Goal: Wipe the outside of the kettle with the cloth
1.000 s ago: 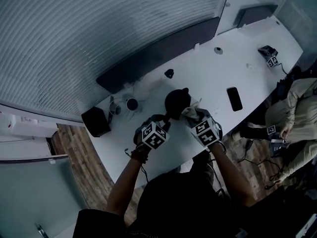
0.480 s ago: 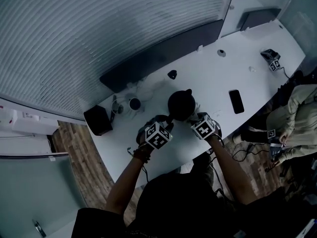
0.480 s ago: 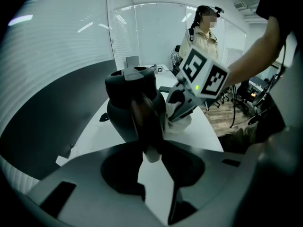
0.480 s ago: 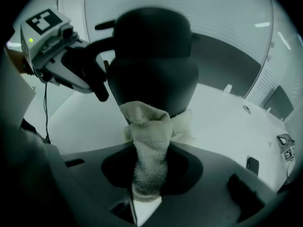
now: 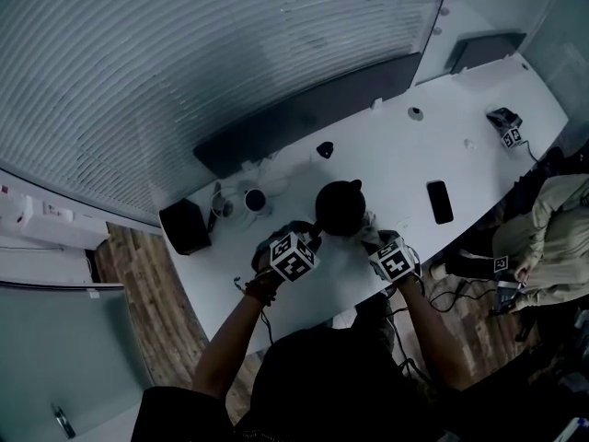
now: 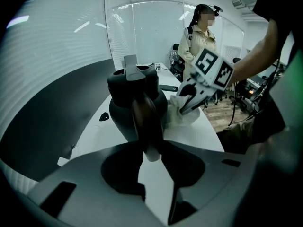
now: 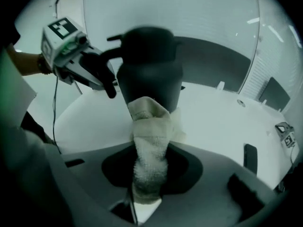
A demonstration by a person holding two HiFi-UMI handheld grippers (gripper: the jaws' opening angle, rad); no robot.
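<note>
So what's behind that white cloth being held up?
The dark kettle stands right behind the cloth, which appears to rest against its lower wall. That patch of wall is covered, so its state cannot be seen.

White table (image 5: 396,155), kettle (image 5: 339,206), phone (image 5: 439,201), cup (image 5: 255,199)

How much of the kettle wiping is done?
Done: the left gripper grips the kettle by its handle, and the right gripper grips the cloth. In hand: the cloth presses the kettle's lower side. Left: the other sides and top; the pictures can't show how much is already wiped.
</note>
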